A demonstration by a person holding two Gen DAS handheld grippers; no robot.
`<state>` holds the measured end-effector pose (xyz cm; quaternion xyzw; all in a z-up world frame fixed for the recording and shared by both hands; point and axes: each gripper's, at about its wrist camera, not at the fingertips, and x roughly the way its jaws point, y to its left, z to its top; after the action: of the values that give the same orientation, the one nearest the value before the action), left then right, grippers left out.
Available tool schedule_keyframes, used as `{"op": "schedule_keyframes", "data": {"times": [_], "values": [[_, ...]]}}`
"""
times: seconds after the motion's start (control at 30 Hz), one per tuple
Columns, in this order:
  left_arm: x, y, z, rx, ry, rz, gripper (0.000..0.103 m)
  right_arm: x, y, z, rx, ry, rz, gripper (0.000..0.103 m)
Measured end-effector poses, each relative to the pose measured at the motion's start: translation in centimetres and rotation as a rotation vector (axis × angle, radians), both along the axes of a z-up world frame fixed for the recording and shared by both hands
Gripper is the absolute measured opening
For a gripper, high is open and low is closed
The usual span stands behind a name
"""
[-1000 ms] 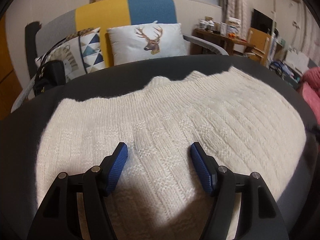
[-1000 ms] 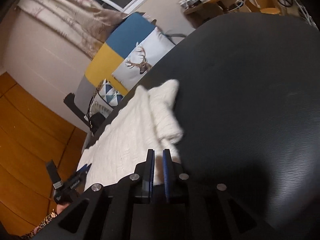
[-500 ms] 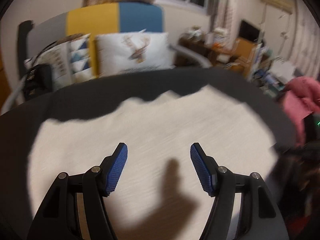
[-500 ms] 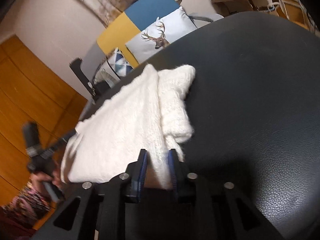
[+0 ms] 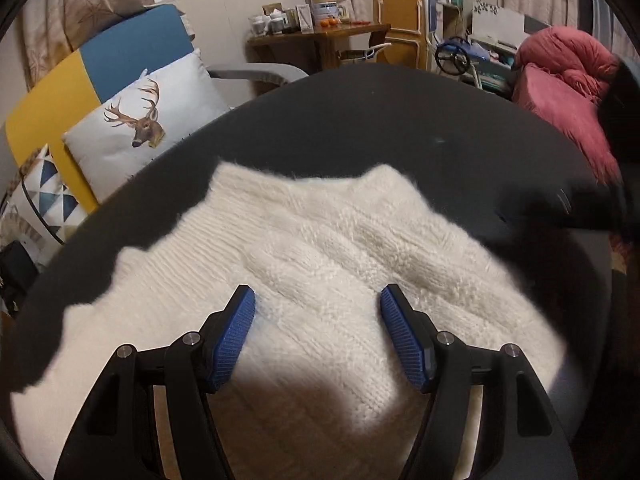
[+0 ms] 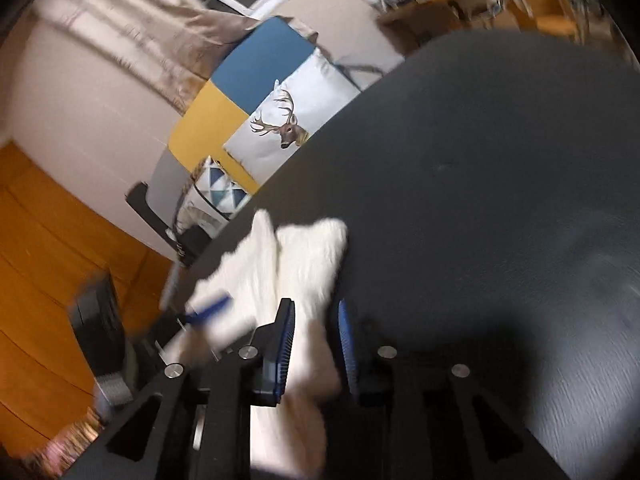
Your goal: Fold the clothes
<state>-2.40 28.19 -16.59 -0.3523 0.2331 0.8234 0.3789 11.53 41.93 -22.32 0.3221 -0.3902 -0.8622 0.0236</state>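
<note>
A white knit sweater (image 5: 320, 280) lies flat on the dark round table (image 5: 400, 128). The left gripper (image 5: 318, 304) hovers over its near half, blue pads spread wide. The right gripper (image 6: 316, 336), at the sweater's 3 o'clock edge, has its jaws parted around a fold; contact seems loose, though blur obscures it. A deer-print cushion (image 5: 140, 120) sits at 10 o'clock. No readable writing appears.
</note>
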Motion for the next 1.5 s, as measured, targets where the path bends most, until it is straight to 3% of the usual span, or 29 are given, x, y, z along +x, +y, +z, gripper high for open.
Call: {"op": "schedule_keyframes", "data": {"times": [0.2, 0.3, 0.4, 0.47, 0.67, 0.83, 0.9, 1.0, 1.1, 1.17, 1.27, 1.37, 1.43, 1.5], "values": [[-0.3, -0.7, 0.6, 0.065, -0.05, 0.002, 0.069, -4.4, 1.3, -1.4, -0.09, -0.042, 0.051, 0.026], [0.8, 0.3, 1.6, 0.142, -0.043, -0.058, 0.069, -6.6, 2.0, -2.0, -0.136, -0.063, 0.077, 0.021], [2.8, 3.1, 0.7, 0.085, -0.008, -0.172, 0.069, -8.8, 2.7, -2.7, -0.181, -0.084, 0.102, 0.01], [3.6, 4.9, -1.3, -0.033, 0.028, -0.195, 0.069, -10.3, 3.1, -3.2, -0.211, -0.098, 0.119, 0.009], [2.8, 4.6, -1.5, 0.029, -0.045, -0.194, 0.069, -11.3, 3.7, -2.2, -0.214, -0.036, 0.11, 0.005], [3.2, 4.8, -1.8, 0.035, -0.046, -0.194, 0.07, -12.4, 4.1, -3.1, -0.205, -0.087, 0.072, 0.004], [3.4, 4.8, -1.9, 0.039, -0.047, -0.193, 0.07, -11.6, 4.9, -3.0, -0.231, -0.072, 0.038, 0.008], [3.6, 4.9, -1.7, 0.04, -0.043, -0.19, 0.071, -9.1, 5.2, -0.7, -0.131, -0.03, 0.013, 0.014], [3.4, 3.8, -0.5, 0.081, -0.058, -0.164, 0.071, -7.0, 3.8, 1.5, -0.054, 0.035, 0.102, 0.014], [3.1, 2.8, 0.4, 0.119, -0.077, -0.129, 0.071, -7.1, 2.8, 1.7, -0.028, 0.031, 0.16, 0.014], [2.3, 1.2, 1.0, 0.119, -0.039, -0.033, 0.071, -8.0, 0.9, 1.6, 0.007, 0.025, 0.235, 0.014], [1.3, -0.3, 1.5, 0.114, -0.003, 0.061, 0.071, -9.3, 0.4, 0.5, 0.023, -0.033, 0.222, 0.009], [0.3, -0.7, 0.5, 0.083, -0.01, 0.111, 0.071, -9.8, 0.9, -0.9, 0.087, -0.121, 0.153, 0.0], [-0.3, -1.4, -0.6, 0.091, -0.063, 0.13, 0.072, -9.5, 1.8, -1.9, -0.038, -0.097, 0.101, 0.0]]}}
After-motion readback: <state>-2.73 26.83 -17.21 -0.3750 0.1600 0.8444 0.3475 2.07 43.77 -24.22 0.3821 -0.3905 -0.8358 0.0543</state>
